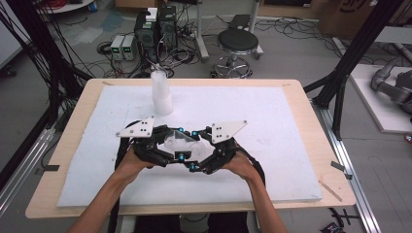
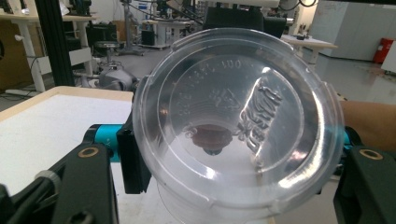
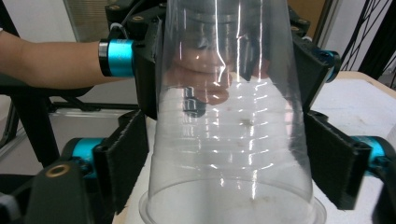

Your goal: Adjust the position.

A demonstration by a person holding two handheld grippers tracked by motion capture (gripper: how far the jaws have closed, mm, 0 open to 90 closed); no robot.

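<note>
High view: I hold a clear plastic cup (image 1: 182,141) lying level between both grippers, near-centre of the white mat (image 1: 272,145). Left gripper view: left gripper (image 2: 224,186) clamps its base end. Right gripper view: right gripper (image 3: 229,163) pads flank the wall, contact unclear. Light, thin, crushable; grip gently near the stiffer rim.

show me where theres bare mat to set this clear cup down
Free: the white mat to the right of the right gripper, and its left side beyond the left gripper. Crowded: the middle, where both grippers meet on the clear cup, and behind them the cup stack.
</note>
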